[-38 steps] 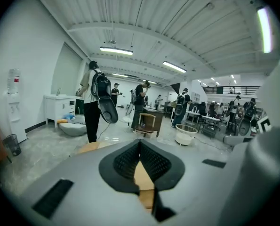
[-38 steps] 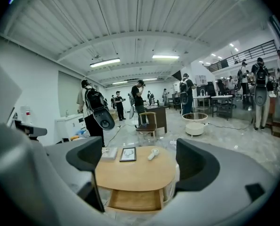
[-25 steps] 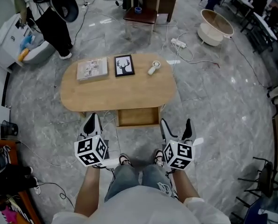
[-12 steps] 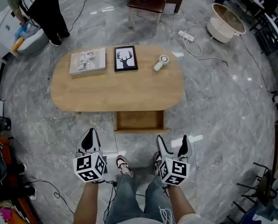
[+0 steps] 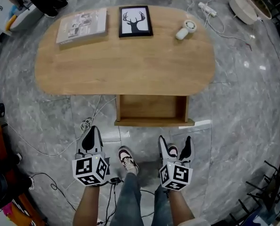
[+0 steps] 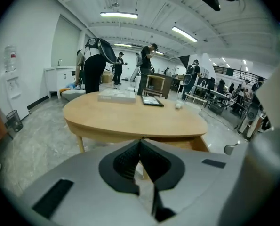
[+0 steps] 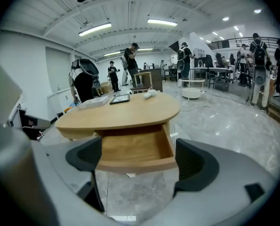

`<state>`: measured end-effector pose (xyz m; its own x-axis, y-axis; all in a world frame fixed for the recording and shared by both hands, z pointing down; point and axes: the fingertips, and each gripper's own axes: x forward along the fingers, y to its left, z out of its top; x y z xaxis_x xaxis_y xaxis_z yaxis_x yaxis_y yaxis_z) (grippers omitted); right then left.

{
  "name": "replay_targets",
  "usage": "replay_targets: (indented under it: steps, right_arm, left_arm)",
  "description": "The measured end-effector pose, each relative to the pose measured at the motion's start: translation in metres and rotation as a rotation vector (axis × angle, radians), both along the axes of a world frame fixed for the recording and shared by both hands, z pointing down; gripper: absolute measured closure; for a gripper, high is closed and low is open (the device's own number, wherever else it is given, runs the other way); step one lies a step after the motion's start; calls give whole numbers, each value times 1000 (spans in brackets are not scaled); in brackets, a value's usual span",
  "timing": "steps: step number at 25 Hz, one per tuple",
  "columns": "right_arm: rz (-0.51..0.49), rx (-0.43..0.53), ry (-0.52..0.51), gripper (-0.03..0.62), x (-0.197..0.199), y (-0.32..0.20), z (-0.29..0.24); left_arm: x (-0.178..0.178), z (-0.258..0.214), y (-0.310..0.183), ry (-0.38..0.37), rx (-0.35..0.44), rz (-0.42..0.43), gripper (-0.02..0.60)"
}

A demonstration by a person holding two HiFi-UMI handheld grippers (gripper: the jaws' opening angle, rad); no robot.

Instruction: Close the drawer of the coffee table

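With the drawer point(image 5: 151, 108) open at mid-frame under the near edge of the coffee table point(image 5: 125, 65), we should set the right gripper point(image 5: 175, 144) — jaws apart, empty — squarely on its front and push straight in, leaving the left gripper point(image 5: 91, 133), pinched shut on nothing, aside.

1. We hold the left gripper point(image 5: 92, 134) short of the drawer point(image 5: 151, 108), off its left corner, jaws pressed together, empty.
2. Right gripper point(image 5: 176, 144) faces the drawer's front, jaws wide apart, empty.
3. Forearms point(image 5: 86, 205) parallel, aimed drawerward.
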<state>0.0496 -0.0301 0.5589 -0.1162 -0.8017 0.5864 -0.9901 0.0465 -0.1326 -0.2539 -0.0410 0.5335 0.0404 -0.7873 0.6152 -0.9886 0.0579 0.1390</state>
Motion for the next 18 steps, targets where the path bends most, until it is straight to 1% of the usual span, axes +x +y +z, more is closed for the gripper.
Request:
replay_targets:
  steps: [2, 5, 9, 13, 18]
  right_arm:
    - [-6, -17, 2, 98, -3, 5, 30]
    - [-5, -38, 10, 97, -9, 14, 69]
    - [-19, -40, 38, 89, -18, 20, 104]
    - [-21, -40, 50, 88, -22, 20, 123]
    - [-48, -48, 67, 88, -33, 18, 137]
  left_arm:
    - [-5, 30, 6, 6, -24, -17, 586]
    - [-12, 71, 14, 8, -59, -15, 586]
    - [-16, 114, 23, 12, -87, -15, 586]
    - [-15, 135, 26, 21, -104, -19, 586]
    - [-21, 141, 29, 23, -116, -19, 586]
